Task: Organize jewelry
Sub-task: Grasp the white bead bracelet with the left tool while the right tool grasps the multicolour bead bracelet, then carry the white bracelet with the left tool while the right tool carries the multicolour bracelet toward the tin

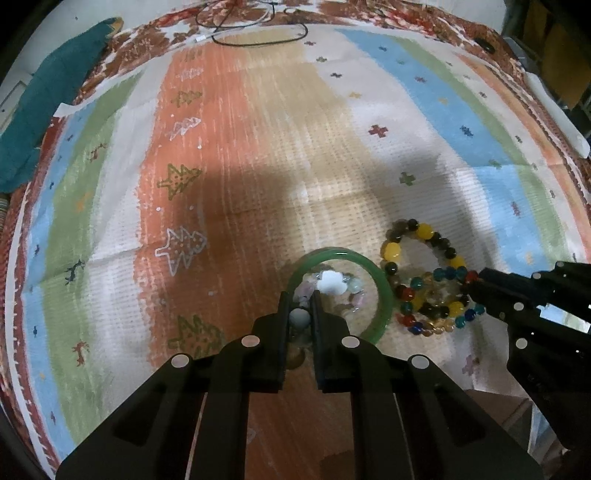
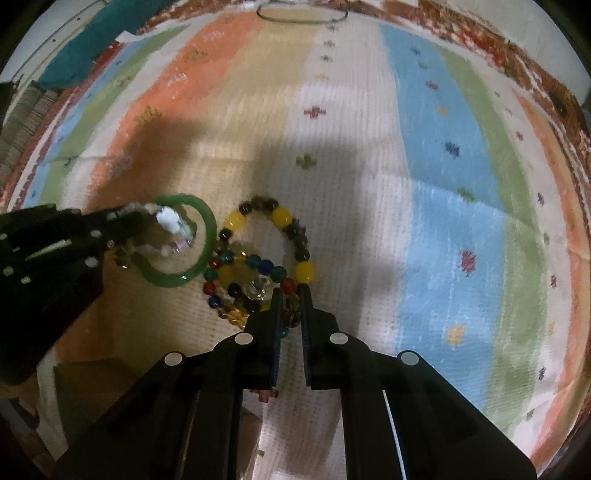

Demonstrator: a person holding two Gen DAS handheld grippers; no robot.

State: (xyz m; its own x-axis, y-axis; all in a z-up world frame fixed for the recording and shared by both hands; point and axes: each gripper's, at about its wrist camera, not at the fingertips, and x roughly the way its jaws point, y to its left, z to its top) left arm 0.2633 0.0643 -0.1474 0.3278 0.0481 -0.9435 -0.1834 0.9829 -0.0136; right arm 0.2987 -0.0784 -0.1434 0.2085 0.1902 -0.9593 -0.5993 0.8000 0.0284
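Pictured on a striped cloth point(image 1: 258, 147) spread over the surface: left gripper point(image 1: 299, 317), jaws clamped on a pale beaded bracelet point(image 1: 332, 286) with a white flower-shaped charm, held within the ring of a green bangle point(image 1: 384, 295) lying flat on the cloth. Just right of the bangle, touching its rim: a yellow-and-dark beaded bracelet point(image 2: 280, 218) overlapping a smaller multicolored beaded bracelet point(image 2: 266, 267) (red, blue, teal and amber beads, one large clear faceted bead). Right gripper point(image 2: 290, 299), jaws nearly together and pinching beads of the multicolored bracelet at its near edge. Far across the cloth: a black cable point(image 1: 258, 35) looped near the patterned border, and a teal fabric point(image 1: 48, 99) draped at the left edge.
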